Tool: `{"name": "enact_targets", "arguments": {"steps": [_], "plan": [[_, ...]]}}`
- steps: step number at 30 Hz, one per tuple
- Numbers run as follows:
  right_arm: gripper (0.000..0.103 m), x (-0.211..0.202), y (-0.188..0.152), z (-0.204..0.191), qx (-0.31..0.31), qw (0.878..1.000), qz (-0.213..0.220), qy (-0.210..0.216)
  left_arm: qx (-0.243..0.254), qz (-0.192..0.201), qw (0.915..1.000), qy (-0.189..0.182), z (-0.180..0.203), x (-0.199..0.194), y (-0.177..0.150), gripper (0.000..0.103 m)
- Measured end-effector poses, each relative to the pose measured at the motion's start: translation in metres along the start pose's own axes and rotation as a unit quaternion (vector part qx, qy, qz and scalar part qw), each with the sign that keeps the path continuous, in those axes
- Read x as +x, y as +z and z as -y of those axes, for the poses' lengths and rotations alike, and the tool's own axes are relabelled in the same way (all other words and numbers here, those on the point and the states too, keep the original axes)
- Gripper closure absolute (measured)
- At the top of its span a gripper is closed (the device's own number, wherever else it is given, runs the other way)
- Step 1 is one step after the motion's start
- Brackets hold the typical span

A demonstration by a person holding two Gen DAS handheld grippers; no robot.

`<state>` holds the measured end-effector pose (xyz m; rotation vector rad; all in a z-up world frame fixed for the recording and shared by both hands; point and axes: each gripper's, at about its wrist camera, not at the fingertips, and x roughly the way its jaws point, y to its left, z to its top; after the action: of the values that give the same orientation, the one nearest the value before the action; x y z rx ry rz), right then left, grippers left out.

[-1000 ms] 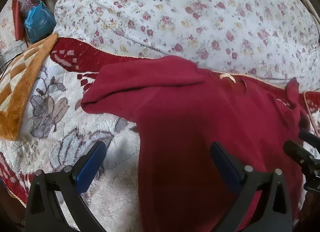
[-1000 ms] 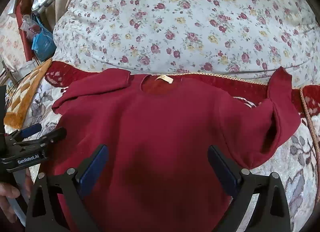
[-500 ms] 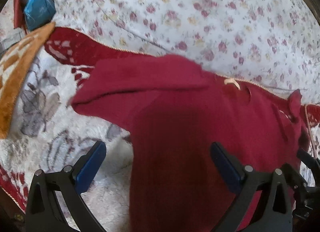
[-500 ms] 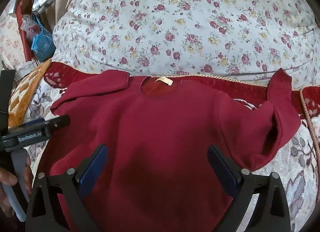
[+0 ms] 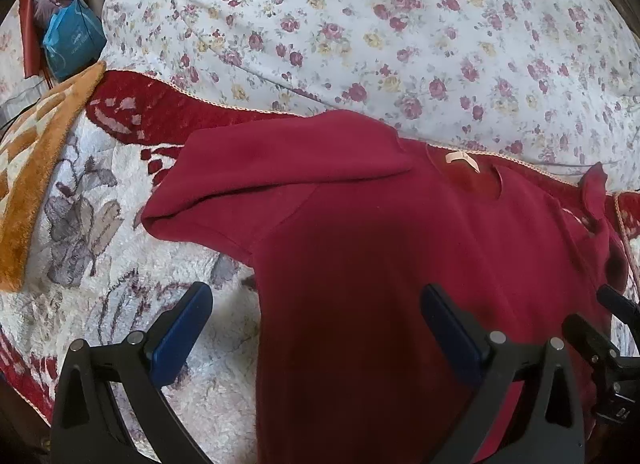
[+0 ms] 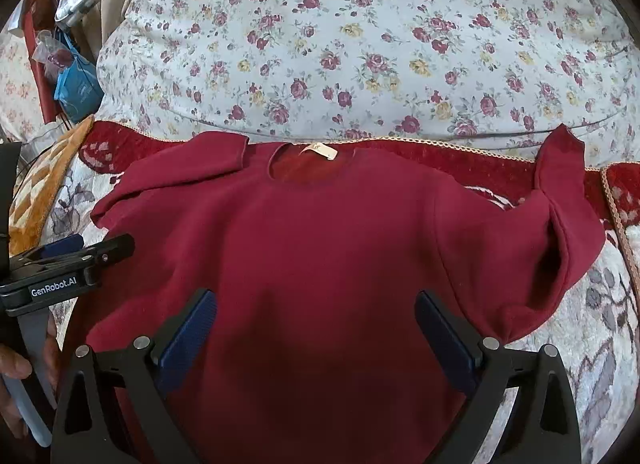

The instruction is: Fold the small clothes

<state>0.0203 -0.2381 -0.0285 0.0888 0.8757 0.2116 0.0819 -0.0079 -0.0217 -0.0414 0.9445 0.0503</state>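
Both grippers, left gripper [image 5: 316, 324] and right gripper [image 6: 316, 324], hover with jaws spread over the red sweater [image 6: 320, 256] lying flat on the bed [image 6: 600, 296], probably about to pinch a sleeve and fold it inward.

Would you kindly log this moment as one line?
sweater: flat on blanket, unfolded | left gripper: open, empty | right gripper: open, empty, over sweater

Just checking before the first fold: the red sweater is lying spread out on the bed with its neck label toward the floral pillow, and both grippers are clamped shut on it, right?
Not quite. The red sweater does lie spread out with its neck label toward the floral pillow, but both grippers are open. The left gripper and right gripper hover over the fabric with jaws apart, as each wrist view shows.
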Motion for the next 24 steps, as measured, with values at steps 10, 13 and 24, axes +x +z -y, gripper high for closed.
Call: {"name": "enact_targets", "arguments": {"steps": [10, 13, 24], "plan": [[0.002, 0.0009, -0.0011, -0.0012, -0.002, 1.0, -0.002, -0.007, 0.0, 0.007, 1.0, -0.001, 0.0013, -0.0019, -0.0001, 0.0], [0.002, 0.0, 0.0001, -0.0013, -0.001, 1.0, 0.0, -0.014, 0.003, 0.012, 0.9999, -0.002, 0.0043, -0.0041, 0.0006, 0.0], [0.002, 0.0001, 0.0013, -0.0011, -0.002, 0.999, 0.0, -0.032, 0.002, 0.014, 0.9999, -0.008, 0.0067, -0.0052, -0.0002, 0.0]]}}
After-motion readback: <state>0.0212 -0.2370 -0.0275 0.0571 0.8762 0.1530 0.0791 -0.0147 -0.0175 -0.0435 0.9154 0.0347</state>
